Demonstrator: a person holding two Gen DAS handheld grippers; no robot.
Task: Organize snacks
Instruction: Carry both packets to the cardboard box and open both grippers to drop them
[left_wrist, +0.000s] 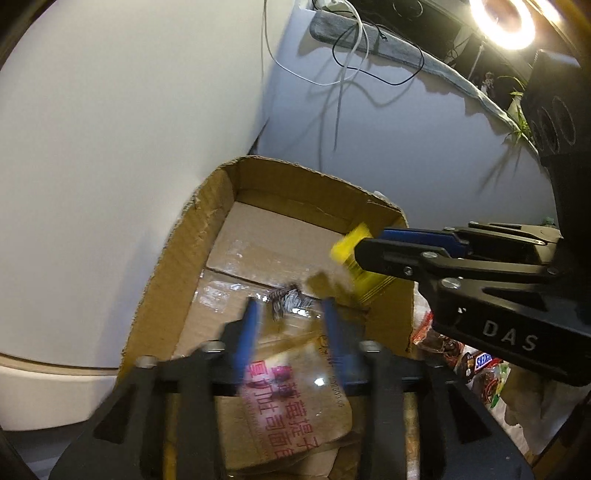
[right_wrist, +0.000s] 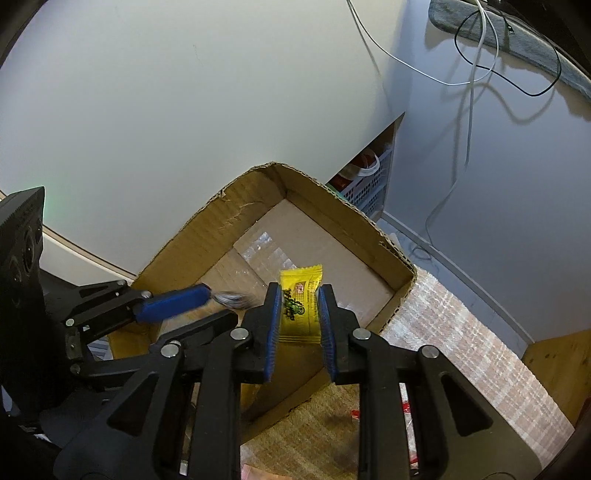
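Yellow snack packet (right_wrist: 300, 302) — glossy foil, crimped ends, dark printed emblem. My right hand-held gripper (right_wrist: 297, 299) is clamped on its sides and holds it over the cardboard box (right_wrist: 255, 192); not yet set down.

Clear-wrapped bread packet (left_wrist: 295, 398) — pink characters on crinkly film over a tan loaf, frilled sealed end. It sits between the blue pads of my left hand-held gripper (left_wrist: 290, 317), above the box's near edge; the view is blurred, so I cannot tell whether the pads press it.

Cardboard box — corrugated, roughly torn rim, taped flaps on the floor; its visible floor is bare.

Progress, by my judgement — early: two items poised over the box, none visibly lying in it.

Loose snacks (left_wrist: 476, 369) — a Snickers bar and red wrappers outside the box's right wall, left to sort.

Woven mat (right_wrist: 443, 332) under the box, checked pattern.
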